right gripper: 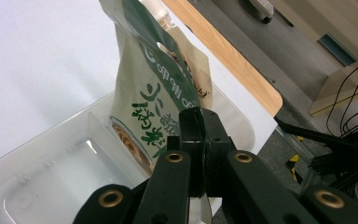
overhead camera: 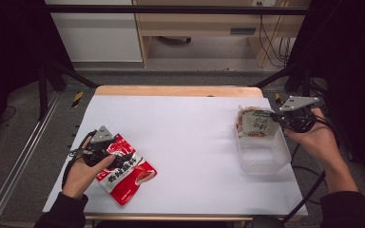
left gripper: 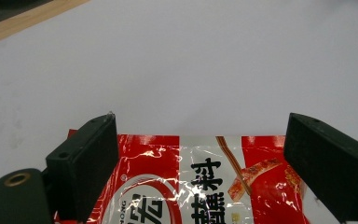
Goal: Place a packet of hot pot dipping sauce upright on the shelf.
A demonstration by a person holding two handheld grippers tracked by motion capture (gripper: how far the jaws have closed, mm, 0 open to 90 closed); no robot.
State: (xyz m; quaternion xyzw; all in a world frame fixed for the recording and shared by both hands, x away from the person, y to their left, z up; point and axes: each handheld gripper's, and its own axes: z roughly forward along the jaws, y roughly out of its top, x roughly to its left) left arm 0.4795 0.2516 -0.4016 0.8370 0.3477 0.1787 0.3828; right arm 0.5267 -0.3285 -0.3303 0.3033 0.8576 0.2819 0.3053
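I work two handheld grippers over a white counter (overhead camera: 185,142). My right gripper (overhead camera: 278,118) has its fingers (right gripper: 193,128) pressed together on the edge of a beige and green pouch (overhead camera: 255,121), held upright over the far end of a clear plastic bin (overhead camera: 264,154) near the counter's right edge. My left gripper (overhead camera: 105,153) sits by the left edge with its fingers (left gripper: 86,158) spread wide, either side of the top of a red snack packet (overhead camera: 128,173) lying flat. Nothing stands between the two. The pouch's lower part is hidden behind my right gripper's fingers. Both packs carry printed Chinese characters; the packet's bottom edge is cut off in the left gripper view.
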